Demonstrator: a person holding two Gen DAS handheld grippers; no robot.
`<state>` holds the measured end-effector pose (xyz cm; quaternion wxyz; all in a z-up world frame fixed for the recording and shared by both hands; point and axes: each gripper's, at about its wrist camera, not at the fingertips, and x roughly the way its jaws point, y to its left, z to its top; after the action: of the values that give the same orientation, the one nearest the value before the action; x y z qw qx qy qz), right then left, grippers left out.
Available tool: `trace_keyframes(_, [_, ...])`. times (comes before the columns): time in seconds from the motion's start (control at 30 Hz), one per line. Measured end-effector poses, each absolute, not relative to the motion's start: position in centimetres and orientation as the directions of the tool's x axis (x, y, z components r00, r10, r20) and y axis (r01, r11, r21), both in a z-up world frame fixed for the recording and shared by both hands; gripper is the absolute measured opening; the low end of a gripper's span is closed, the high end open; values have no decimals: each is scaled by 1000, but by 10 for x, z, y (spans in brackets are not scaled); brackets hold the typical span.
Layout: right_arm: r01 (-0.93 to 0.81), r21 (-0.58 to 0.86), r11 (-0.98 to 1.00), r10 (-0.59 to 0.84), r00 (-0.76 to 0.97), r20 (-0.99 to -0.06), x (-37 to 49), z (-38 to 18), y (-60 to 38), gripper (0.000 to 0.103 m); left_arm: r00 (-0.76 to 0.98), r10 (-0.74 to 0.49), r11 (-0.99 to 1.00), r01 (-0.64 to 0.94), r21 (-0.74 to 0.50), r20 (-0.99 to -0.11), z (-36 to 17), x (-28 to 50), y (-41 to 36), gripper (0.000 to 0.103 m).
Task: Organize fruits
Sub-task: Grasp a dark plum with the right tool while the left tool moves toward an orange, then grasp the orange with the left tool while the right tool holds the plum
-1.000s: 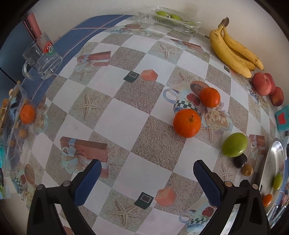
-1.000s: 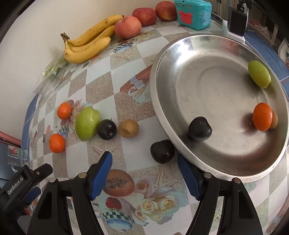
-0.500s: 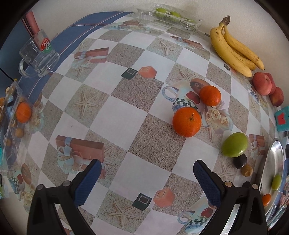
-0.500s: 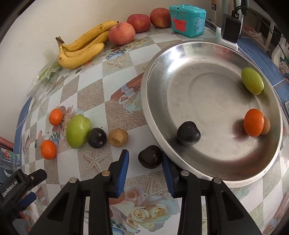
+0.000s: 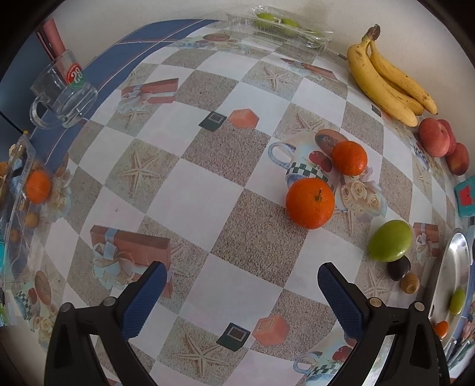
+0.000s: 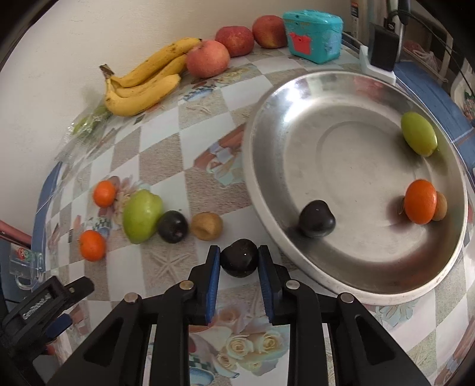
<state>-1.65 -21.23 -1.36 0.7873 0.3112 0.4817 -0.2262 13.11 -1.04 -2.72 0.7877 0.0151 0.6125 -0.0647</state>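
Observation:
My right gripper (image 6: 239, 248) points down at the patterned tablecloth, its jaws closing, and the blue pads (image 6: 214, 268) press on both sides of a dark plum (image 6: 239, 262) just left of the metal tray (image 6: 255, 166). In the tray lie another dark plum (image 6: 316, 218), an orange (image 6: 420, 201), a small brown fruit (image 6: 441, 205) and a green fruit (image 6: 418, 137). My left gripper (image 5: 242, 268) hangs open over bare cloth, holding nothing. Ahead of it lie two oranges (image 5: 310, 203), a green fruit (image 5: 389, 244), a dark plum (image 5: 398, 268) and a brown fruit (image 5: 409, 283).
Bananas (image 6: 145, 86) and apples (image 6: 207, 58) line the wall, with a teal box (image 6: 313, 35) and a black charger (image 6: 383, 50) behind the tray. A glass mug (image 5: 63, 92), a clear clamshell box (image 5: 285, 26) and a plastic container (image 5: 17, 193) stand at the left side's edges.
The right gripper's jaws have gone from wide apart to pressing on the dark plum beside the tray. The left gripper has stayed open and still.

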Motion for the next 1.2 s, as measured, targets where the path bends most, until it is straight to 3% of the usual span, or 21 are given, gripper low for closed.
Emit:
trace_keyframes(0.47, [556,260,790,-60,492,-869,-6,10,-205,26,346,-238,964,199,-177,-908,-12,155,-23,101])
trace_keyframes(0.6, [538,268,799,-55,509,-859,-5,16,-206,26,362,-244,960,219,-172,-900,-13,163,-32,91])
trace_keyframes(0.77, [522,297,799,-30,528,-849,-7,20,-207,26,369,-241,955,256,-151,-897,-15,163,-45,86])
trace_keyframes(0.97, [542,291,789,-34,511,-859,-11,16,-214,26,369,-185,960,266,-87,-911,-28,167,-54,70])
trace_keyframes(1.13, [540,303,786,-19,509,-860,-13,14,-215,26,360,-222,953,277,-124,-906,-28,165,-55,41])
trace_keyframes(1.2, [540,304,785,-20,512,-859,-14,16,-215,26,365,-209,953,284,-105,-907,-27,164,-59,40])
